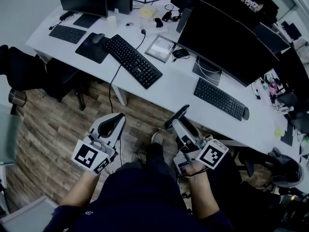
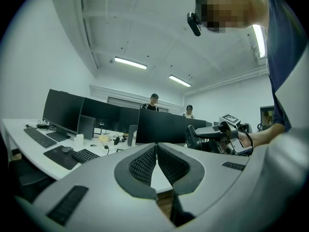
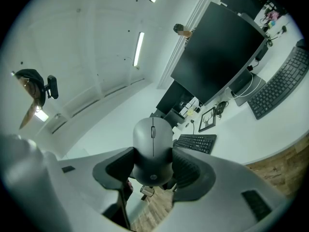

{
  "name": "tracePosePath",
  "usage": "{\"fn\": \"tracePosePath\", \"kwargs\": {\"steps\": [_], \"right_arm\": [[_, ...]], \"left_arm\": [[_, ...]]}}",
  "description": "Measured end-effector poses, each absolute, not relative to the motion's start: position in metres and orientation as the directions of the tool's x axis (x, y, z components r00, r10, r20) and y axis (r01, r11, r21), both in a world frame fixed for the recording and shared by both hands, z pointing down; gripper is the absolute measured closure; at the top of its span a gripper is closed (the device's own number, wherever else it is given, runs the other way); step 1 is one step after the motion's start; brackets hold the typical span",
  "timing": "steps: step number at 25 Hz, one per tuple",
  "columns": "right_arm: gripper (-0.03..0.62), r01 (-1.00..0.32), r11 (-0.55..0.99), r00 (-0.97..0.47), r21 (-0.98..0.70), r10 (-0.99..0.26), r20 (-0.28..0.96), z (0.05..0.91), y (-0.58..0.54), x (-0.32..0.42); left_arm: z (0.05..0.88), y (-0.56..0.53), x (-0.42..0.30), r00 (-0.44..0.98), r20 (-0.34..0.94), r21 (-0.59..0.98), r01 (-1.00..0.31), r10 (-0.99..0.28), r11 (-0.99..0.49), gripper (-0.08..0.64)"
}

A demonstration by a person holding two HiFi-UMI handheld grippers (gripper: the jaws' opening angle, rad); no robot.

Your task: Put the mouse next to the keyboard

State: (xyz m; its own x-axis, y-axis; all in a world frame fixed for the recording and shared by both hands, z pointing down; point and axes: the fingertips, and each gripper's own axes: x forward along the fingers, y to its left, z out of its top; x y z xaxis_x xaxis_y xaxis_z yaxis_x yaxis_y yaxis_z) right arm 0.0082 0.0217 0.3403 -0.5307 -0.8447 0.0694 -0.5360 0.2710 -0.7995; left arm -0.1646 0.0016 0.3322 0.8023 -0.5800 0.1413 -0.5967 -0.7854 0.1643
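So the mouse [image 3: 153, 146] is grey and sits right between the right gripper's [image 3: 153, 154] fingers [image 3: 189, 169]. The dark pads are clamped on both sides of its back half, and the wheel end sticks out past the tips. It's up in the air and not on the surface [image 1: 169, 88] at all. In the head view that right gripper [image 1: 179, 117] is just right of centre in the lower half, over the wood floor [image 1: 58, 129] and short of the near edge of the white surface. Its fingers angle up and a bit left toward the top of the frame.

The closest keyboard, the right keyboard [image 1: 219, 98], lies on the surface up and to the right of the fingertips, in front of a big dark monitor [image 1: 222, 42]. The mouse is clearly apart from it. The middle keyboard [image 1: 133, 60] is further off to the upper left.

The left gripper [image 1: 113, 122] is lower left of centre at about the same height, also over the floor, pointing up-frame. Its fingers [image 2: 145, 166] are pinched together at the tips with nothing between them.

Both grippers are held low and close to the body, just above the person's dark-trousered lap, with the marker cubes at the hand end toward the bottom of the frame.
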Motion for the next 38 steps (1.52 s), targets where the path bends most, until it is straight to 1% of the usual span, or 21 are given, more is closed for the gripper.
{"fn": "tracePosePath", "kwargs": {"steps": [7,12,19,23,27,31,38], "right_arm": [[0.341,-0.515,0.27,-0.551,-0.814,-0.831,0.073,0.349,-0.017,0.034],[0.341,-0.501,0.235,-0.558,-0.833,-0.823,0.103,0.362,-0.044,0.057],[0.341,-0.487,0.226,-0.588,-0.843,-0.799,0.125,0.377,-0.078,0.085],[0.341,-0.481,0.259,-0.619,-0.838,-0.777,0.116,0.379,-0.099,0.096],[0.341,-0.472,0.238,-0.629,-0.849,-0.765,0.136,0.392,-0.115,0.111],[0.341,-0.473,0.265,-0.654,-0.84,-0.744,0.134,0.398,-0.133,0.121],[0.341,-0.487,0.218,-0.66,-0.846,-0.726,0.192,0.431,-0.156,0.145]], "left_arm": [[0.337,-0.032,-0.136,0.792,0.16,0.165,-0.61,-0.589,-0.775,0.522],[0.341,-0.058,-0.116,0.778,0.174,0.171,-0.628,-0.604,-0.759,0.522],[0.349,-0.087,-0.089,0.753,0.198,0.173,-0.657,-0.628,-0.733,0.522],[0.351,-0.101,-0.076,0.734,0.21,0.168,-0.678,-0.646,-0.716,0.523],[0.355,-0.114,-0.063,0.717,0.223,0.163,-0.695,-0.66,-0.7,0.523],[0.359,-0.126,-0.052,0.703,0.238,0.159,-0.709,-0.67,-0.687,0.523],[0.371,-0.145,-0.033,0.685,0.265,0.153,-0.725,-0.679,-0.671,0.523]]}}
